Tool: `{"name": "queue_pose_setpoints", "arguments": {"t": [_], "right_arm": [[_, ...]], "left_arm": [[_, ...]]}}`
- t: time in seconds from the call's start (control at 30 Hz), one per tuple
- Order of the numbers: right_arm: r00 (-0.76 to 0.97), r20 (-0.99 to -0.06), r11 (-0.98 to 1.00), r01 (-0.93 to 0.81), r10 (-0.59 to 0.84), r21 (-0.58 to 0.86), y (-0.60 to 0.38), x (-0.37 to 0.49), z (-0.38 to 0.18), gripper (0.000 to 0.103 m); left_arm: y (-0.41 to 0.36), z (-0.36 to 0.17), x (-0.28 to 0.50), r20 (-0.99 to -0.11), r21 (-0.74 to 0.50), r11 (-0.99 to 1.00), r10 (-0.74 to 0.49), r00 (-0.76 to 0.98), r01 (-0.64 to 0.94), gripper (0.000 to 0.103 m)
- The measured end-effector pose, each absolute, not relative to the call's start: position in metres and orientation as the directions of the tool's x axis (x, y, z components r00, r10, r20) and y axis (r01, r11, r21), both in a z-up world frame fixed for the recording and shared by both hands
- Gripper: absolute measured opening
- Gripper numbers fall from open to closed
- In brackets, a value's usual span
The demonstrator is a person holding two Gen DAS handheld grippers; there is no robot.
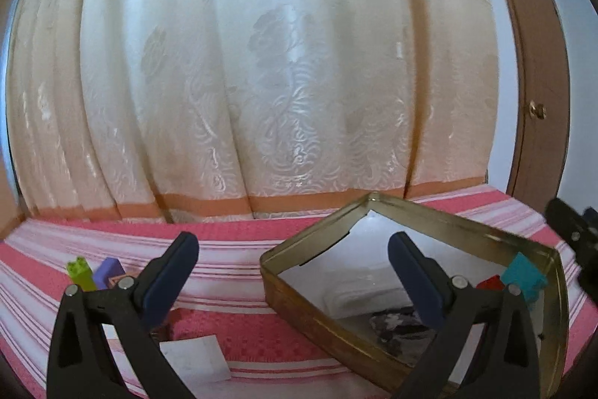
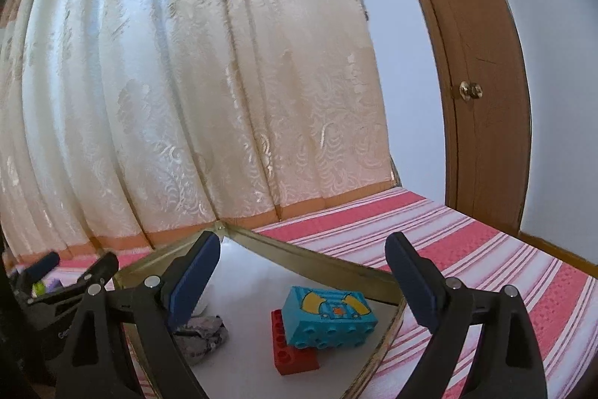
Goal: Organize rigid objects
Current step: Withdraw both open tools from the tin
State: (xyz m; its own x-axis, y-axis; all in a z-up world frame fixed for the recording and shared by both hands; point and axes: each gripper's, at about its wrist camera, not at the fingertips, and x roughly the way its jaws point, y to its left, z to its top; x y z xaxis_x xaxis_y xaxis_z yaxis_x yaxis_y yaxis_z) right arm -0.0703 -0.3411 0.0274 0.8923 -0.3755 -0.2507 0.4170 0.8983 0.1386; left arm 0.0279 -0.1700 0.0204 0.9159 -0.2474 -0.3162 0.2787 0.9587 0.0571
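A gold metal tin [image 2: 317,257] lies open on the pink striped cloth. Inside it a teal brick [image 2: 329,318] with a yellow print rests tilted on a red brick [image 2: 295,350]. My right gripper [image 2: 304,245] hangs open above the tin with nothing between its fingers. My left gripper [image 1: 293,245] is open too and holds nothing, level with the tin's [image 1: 448,215] left wall. Through it I see the teal brick [image 1: 521,273] and red brick [image 1: 489,283]. A green brick [image 1: 80,268] and a purple brick [image 1: 108,268] lie on the cloth at the far left.
A crumpled grey wad [image 2: 203,335] lies in the tin. A white paper slip [image 1: 196,358] sits on the cloth near the left gripper. A cream curtain [image 1: 261,62] hangs close behind the surface, and a brown door [image 2: 482,100] stands at the right.
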Motion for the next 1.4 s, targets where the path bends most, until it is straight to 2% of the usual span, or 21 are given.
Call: {"name": "queue_pose_setpoints", "arguments": {"t": [0.1,0.2,0.47,0.6,1.03,1.4], "right_arm": [[0.890,-0.270,0.913,0.401,-0.367,0.081,-0.331,-0.063,0.026,0.092],[0.897,-0.252,0.922,0.384,-0.363,0.038,-0.321,-0.064,0.028,0.092],[0.895,-0.273,0.925,0.378,-0.354,0.040,-0.318,-0.063,0.025,0.092],[0.886,-0.273,0.916,0.399,-0.376,0.033,-0.315,-0.064,0.024,0.092],[0.875,-0.238,0.897,0.441,-0.422,0.031,-0.305,-0.071,0.027,0.092],[0.883,-0.232,0.909,0.417,-0.408,-0.011,-0.290,-0.068,0.028,0.092]], "left_arm": [[-0.175,0.019,0.028,-0.354,0.086,0.952,-0.246,0.902,0.293,0.103],[-0.174,0.018,0.029,-0.382,0.084,0.951,-0.244,0.891,0.297,0.103],[-0.153,0.016,0.031,-0.399,-0.010,0.963,-0.252,0.882,0.271,0.103],[-0.152,0.015,0.029,-0.410,-0.003,0.962,-0.251,0.877,0.274,0.103],[-0.143,0.018,0.017,-0.385,0.001,0.960,-0.259,0.886,0.281,0.103],[-0.127,0.016,0.018,-0.410,-0.030,0.960,-0.267,0.872,0.280,0.103]]}}
